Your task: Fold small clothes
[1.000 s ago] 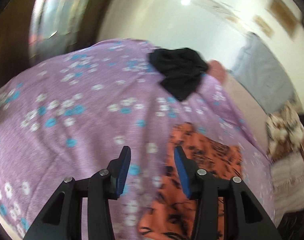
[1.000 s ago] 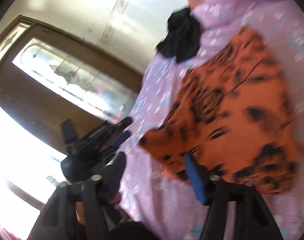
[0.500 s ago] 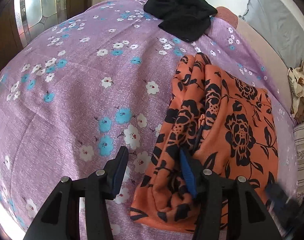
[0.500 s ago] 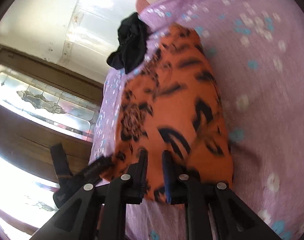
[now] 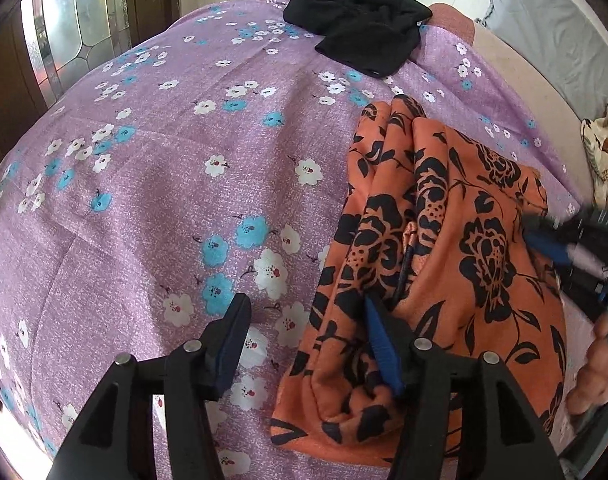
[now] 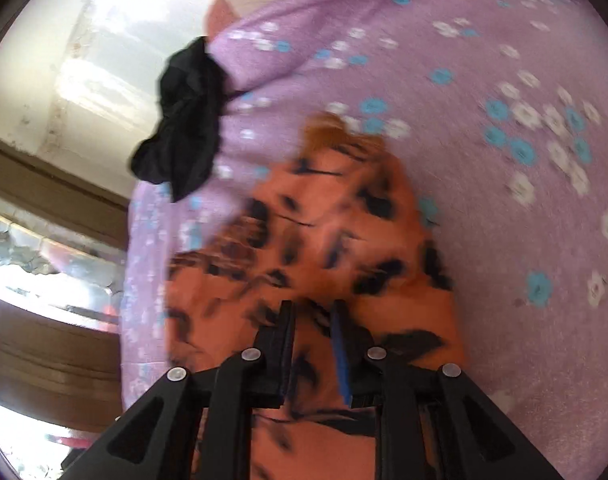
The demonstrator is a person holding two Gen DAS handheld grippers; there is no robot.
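Fabric is filling the left wrist view: a purple flowered bedsheet [image 5: 152,208] is spreading out ahead of the left gripper [image 5: 304,344], whose jaws are opening. Its left finger is standing over bare sheet, while its right finger is pressing down into the near fold of the orange floral garment [image 5: 444,248]. Only the garment's left edge is lying between the fingers, and nothing is pinched. The garment is lying bunched, ahead and to the right of this claw. Far ahead, a black garment [image 5: 360,32] is sitting crumpled near the sheet's far edge. At the right edge the right gripper [image 5: 552,248] is showing blurred, against the orange cloth's right side, with part of a hand [image 5: 596,372] behind it.

In the right wrist view, blurred, the right gripper [image 6: 314,344] is holding its jaws narrow, with the orange floral garment [image 6: 328,240] running up between the pads and appearing clamped. The cloth is stretching ahead of the claw. The black garment [image 6: 184,120] is lying ahead and to the left. No containers are showing in either view.
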